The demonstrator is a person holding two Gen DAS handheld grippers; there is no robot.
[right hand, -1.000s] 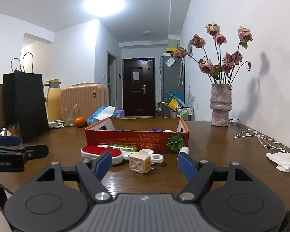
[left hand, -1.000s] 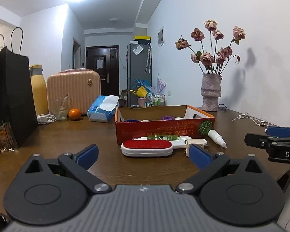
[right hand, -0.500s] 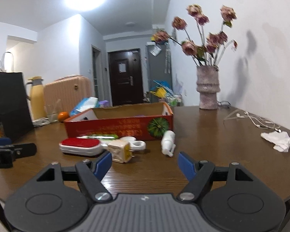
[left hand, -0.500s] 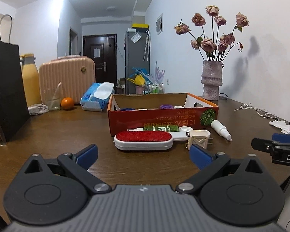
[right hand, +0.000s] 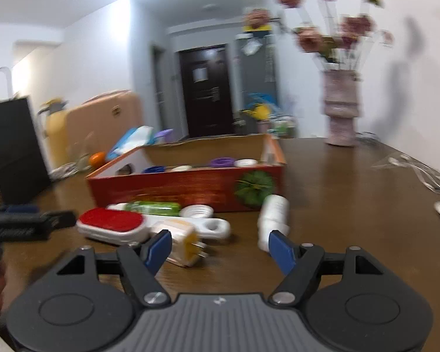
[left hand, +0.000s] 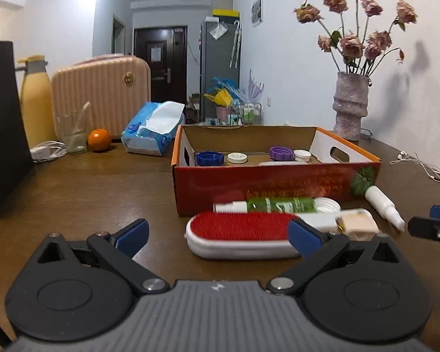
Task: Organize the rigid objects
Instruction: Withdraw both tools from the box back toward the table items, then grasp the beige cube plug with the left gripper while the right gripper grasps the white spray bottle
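My left gripper (left hand: 217, 233) stands with its jaws spread wide and nothing between the blue pads; the right pad overlaps my view of the lint brush's near end, but I cannot tell whether it touches. My right gripper (right hand: 220, 248) is likewise released and holds nothing, though its jaws have just been closing a little.

On the brown table (left hand: 88, 193) sits the red cardboard box (left hand: 264, 184), open at the top. Inside it, towards the back, are a blue cap (left hand: 209, 158), a white lid (left hand: 237, 157), a purple cap (left hand: 281, 153) and another white cap (left hand: 302, 155).

Loose items lie on the table just in front of the box. The red-faced lint brush (left hand: 243, 236) lies flat, nearest my left gripper. Behind it, against the box wall, a green-labelled bottle (left hand: 278, 204) lies on its side. The cream plug adapter (right hand: 183, 245) lies tipped with its prongs pointing right, close before my right gripper's left finger. A white bottle (right hand: 272, 217) lies on its side near the box's right corner, just beyond the right finger.

The right wrist view is blurred.
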